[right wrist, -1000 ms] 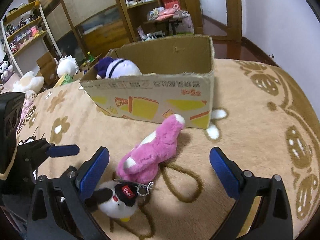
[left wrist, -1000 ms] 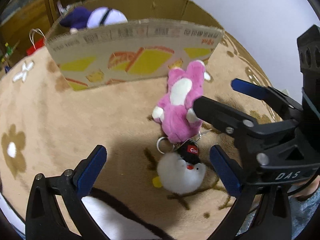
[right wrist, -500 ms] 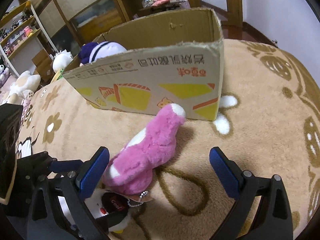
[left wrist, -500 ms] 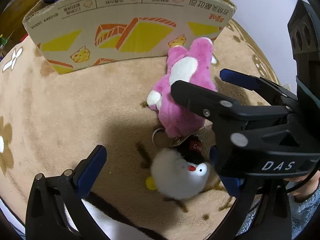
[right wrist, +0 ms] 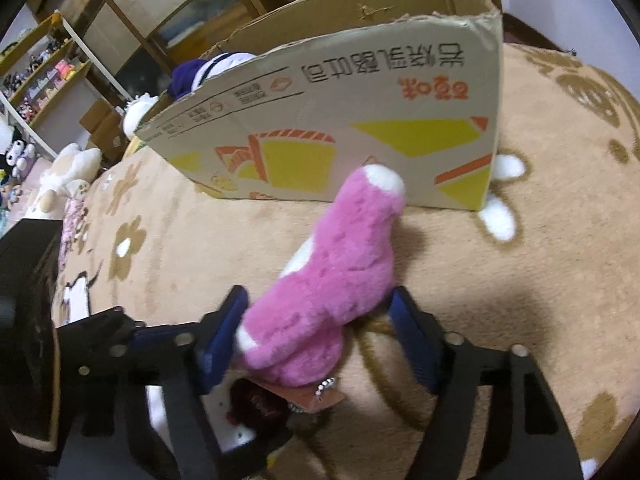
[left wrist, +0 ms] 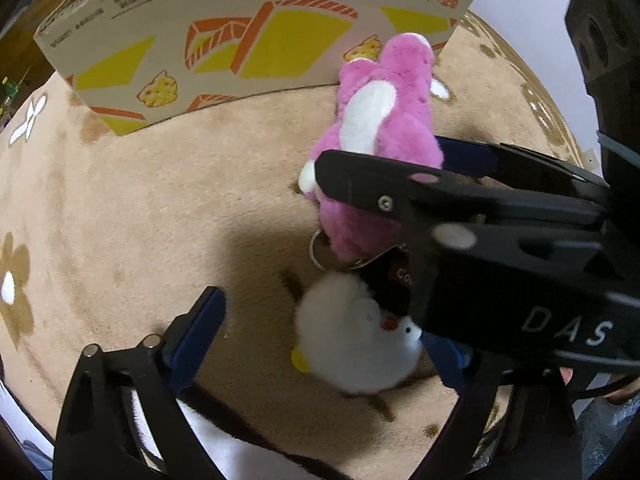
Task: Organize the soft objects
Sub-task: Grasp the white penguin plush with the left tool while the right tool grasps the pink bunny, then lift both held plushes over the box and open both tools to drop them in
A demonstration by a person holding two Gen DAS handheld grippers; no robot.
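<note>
A pink plush toy lies on the tan rug in front of a cardboard box. My right gripper straddles its lower body. Its jaws are closing, and both blue pads touch the fur. Just below the pink toy lies a white plush bird with a black cap. My left gripper points down over the bird. Its jaws are closing with the bird between them, but the left pad stands well clear of it. The right gripper's body hides the other left pad.
A purple and white plush sits inside the box. The tan flower-patterned rug stretches left and right. More plush toys and shelves stand at the far left. A white wall is on the right.
Both grippers have sunk toward the toys. The right jaws have narrowed from wide open onto the pink plush. The left jaws have narrowed a little around the white bird.
</note>
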